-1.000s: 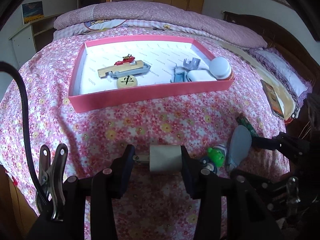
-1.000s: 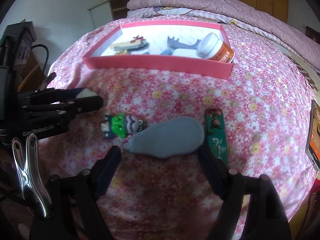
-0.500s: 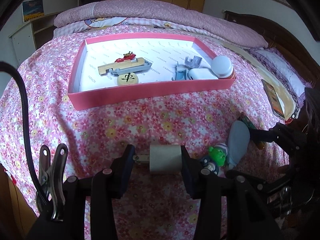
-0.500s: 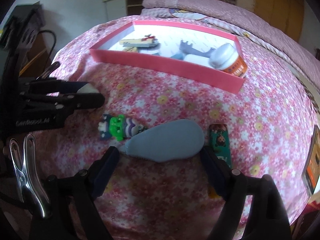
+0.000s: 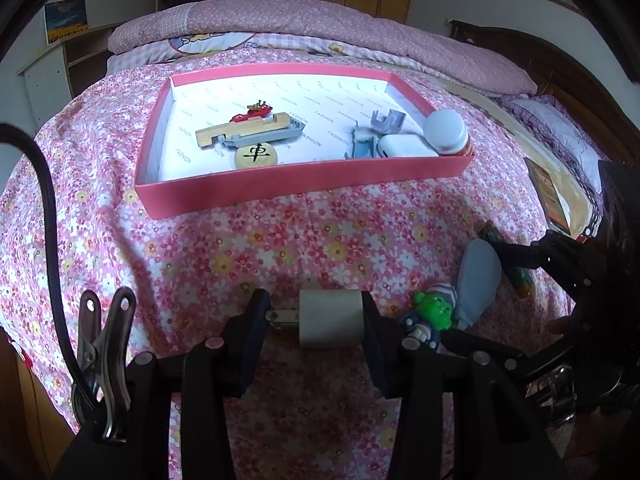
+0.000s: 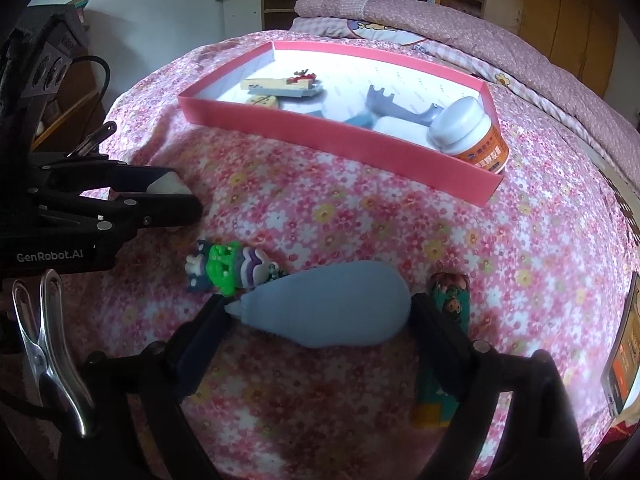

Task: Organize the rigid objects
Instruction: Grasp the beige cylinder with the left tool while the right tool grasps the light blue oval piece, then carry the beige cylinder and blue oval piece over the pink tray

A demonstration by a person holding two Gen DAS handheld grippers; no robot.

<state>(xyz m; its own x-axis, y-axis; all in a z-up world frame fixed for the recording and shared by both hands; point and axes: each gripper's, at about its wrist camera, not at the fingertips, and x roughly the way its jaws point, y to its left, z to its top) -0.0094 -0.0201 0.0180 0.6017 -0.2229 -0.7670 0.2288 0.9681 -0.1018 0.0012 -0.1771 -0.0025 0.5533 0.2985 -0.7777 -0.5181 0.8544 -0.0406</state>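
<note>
Grey-blue teardrop object (image 6: 328,310) lengthwise between the right gripper's (image 6: 320,316) just-widened jaws

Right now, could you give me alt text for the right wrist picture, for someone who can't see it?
The right tongs, which have just been opening, straddle a grey-blue teardrop-shaped object lying on a pink floral bedspread. A green toy figure lies beside it, and a pink tray of small items sits further back.
</note>
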